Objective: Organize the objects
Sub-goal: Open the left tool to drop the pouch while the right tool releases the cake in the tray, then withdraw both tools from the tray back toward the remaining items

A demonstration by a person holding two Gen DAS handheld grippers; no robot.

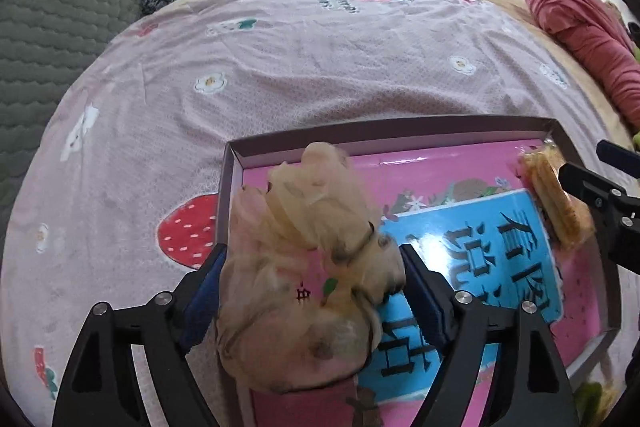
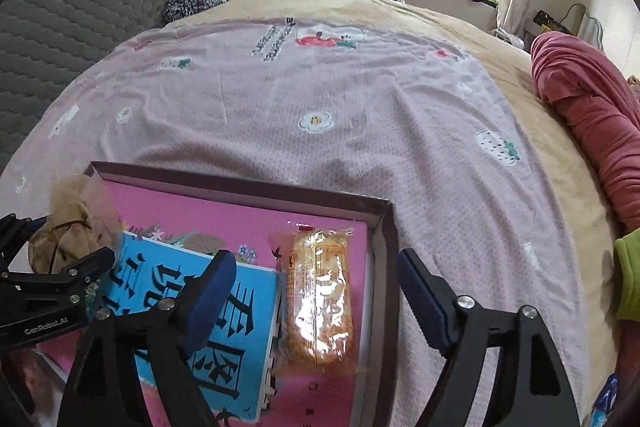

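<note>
Left wrist view shows the left gripper (image 1: pixel 312 291) poised over the near left corner of the box (image 1: pixel 384 135), its jaws standing wide on either side of a crumpled beige bag (image 1: pixel 308 259). The bag bulges between the blue pads (image 1: pixel 424 303) and may brush them, but they do not look to be pressing it; it appears to sit in the box on its own, partly over the blue book (image 1: pixel 480 259) that lies on the pink bottom. Right wrist view shows the right gripper (image 2: pixel 316 291) likewise wide, straddling the box's right wall, with the wrapped snack (image 2: pixel 320 299) lying between its fingers inside the box, just beside the book and free of the pads. Judging by this, the step in hand is the release: both items look placed in the box on the bed (image 2: pixel 320 107), and each gripper has let go. The next move likely calls for drawing both grippers up and clear without snagging the bag or nudging the snack, then looking for anything not yet tidied; a green thing (image 2: pixel 628 279) shows at the far right edge, too cut off to identify.
</note>
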